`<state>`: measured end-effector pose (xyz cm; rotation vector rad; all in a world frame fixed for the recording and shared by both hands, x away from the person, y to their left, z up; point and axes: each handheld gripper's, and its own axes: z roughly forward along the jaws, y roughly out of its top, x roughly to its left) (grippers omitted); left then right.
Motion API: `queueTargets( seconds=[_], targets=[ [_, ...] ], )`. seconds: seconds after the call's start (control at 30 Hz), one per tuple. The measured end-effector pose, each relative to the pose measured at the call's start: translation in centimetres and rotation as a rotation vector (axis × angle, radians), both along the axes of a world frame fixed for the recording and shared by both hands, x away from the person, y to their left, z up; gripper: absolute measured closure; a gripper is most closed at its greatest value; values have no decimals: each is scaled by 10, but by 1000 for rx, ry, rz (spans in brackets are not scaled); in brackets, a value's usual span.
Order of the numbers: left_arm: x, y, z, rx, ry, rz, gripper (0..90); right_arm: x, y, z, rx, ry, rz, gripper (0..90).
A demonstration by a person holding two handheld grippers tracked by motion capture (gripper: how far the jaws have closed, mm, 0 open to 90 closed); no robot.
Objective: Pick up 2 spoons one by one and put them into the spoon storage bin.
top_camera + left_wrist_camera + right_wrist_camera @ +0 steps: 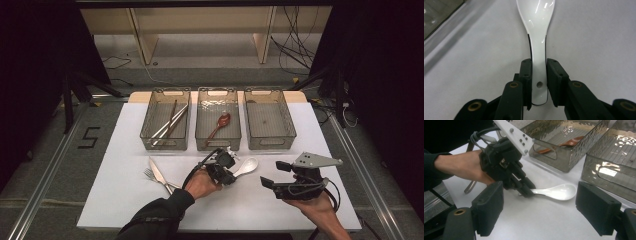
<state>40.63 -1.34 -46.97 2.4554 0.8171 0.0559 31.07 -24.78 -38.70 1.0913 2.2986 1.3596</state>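
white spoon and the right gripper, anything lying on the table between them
Nothing: in the high view only bare white table separates the white spoon from the right gripper. The right gripper view shows the same.

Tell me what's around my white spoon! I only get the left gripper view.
Observer: Three clear bins stand in a row behind the white spoon; the middle bin holds a red spoon.
Operator: What's in the other bins?
Observer: The left bin has chopsticks; the right bin looks empty.
Operator: Where's my other gripper?
Observer: The right gripper is open, off to the spoon's right, holding nothing.
Operator: Anything else on the table?
Observer: A knife and fork lie left of your hand.
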Motion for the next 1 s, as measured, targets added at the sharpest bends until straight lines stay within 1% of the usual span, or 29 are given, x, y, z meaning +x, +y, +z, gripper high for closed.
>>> queueTargets(
  seconds=[0.03, 0.07, 0.1, 0.13, 0.23, 0.4, 0.43, 0.47, 0.6, 0.67, 0.7, 0.83, 1.0],
  targets=[
    [0, -1, 0, -18, 7, 11, 710, 0, 0, 0, 0, 1, 0, 236],
    [0, -1, 0, -11, 4, 10, 670, 0, 0, 0, 0, 1, 1, 236],
    [0, -2, 0, 6, -4, 2, 670, 0, 0, 0, 0, 1, 1, 236],
    [0, -4, 0, 13, -14, 7, 686, 0, 0, 0, -1, 0, 1, 236],
    [3, -6, 0, 11, -18, 13, 696, 0, 0, 0, 0, 1, 1, 235],
    [5, -10, 0, 17, -32, 8, 713, 0, 0, 0, -2, 1, 3, 236],
    [5, -10, -1, 17, -32, 10, 734, 0, 0, 0, -1, 1, 0, 236],
    [6, -10, 0, 25, -33, 0, 740, 0, 0, 0, -2, 2, -2, 236],
    [6, -10, 0, 19, -28, 2, 755, 0, 0, 0, -2, 0, 1, 237],
    [7, -9, 0, 16, -28, 1, 757, 0, 0, 0, -3, 1, 2, 237],
    [7, -8, 0, 10, -21, 4, 758, 0, 0, 0, -3, 1, 2, 237],
    [10, -4, -2, -36, 7, 27, 759, 0, -1, 0, -1, 2, -4, 237],
    [9, -2, -1, -47, 17, 17, 760, 0, -1, 0, 1, 0, -6, 237]
  ],
)
